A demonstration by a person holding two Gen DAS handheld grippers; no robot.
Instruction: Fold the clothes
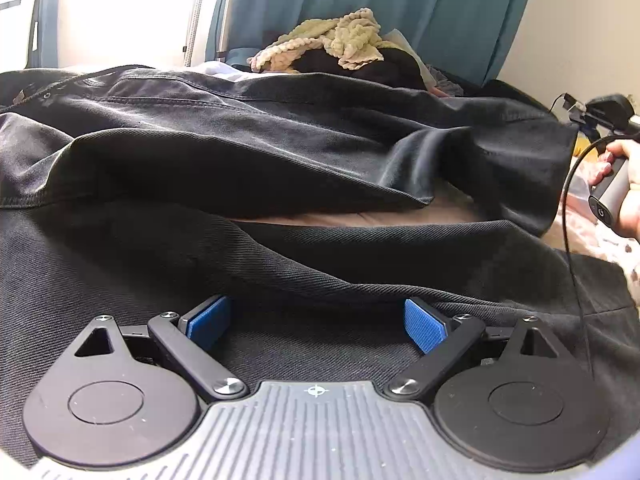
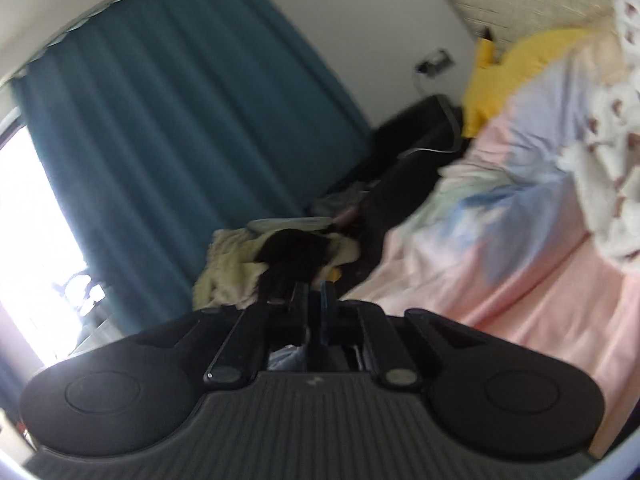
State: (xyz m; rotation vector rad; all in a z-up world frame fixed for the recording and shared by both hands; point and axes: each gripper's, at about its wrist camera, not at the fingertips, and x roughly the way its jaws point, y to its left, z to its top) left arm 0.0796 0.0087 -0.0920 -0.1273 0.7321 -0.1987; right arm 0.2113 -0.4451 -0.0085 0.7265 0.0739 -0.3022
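Observation:
Black jeans (image 1: 280, 128) lie spread and rumpled across the bed, filling the left wrist view. My left gripper (image 1: 316, 316) is open, its blue pads (image 1: 208, 322) set wide apart on the near fold of denim, and nothing is pinched between them. At the far right a hand (image 1: 624, 184) holds the other gripper, and the jeans' right edge (image 1: 560, 148) rises toward it. In the blurred right wrist view, my right gripper (image 2: 314, 292) has its fingers nearly together, with dark cloth (image 2: 292, 256) sticking out ahead of them.
A cream knit blanket (image 1: 344, 36) and dark clothes are piled at the far side, in front of a teal curtain (image 1: 400, 8). Pastel pink bedding (image 2: 500, 220) and a yellow plush (image 2: 504, 64) lie to the right. A strip of bare sheet (image 1: 340, 216) shows between the denim folds.

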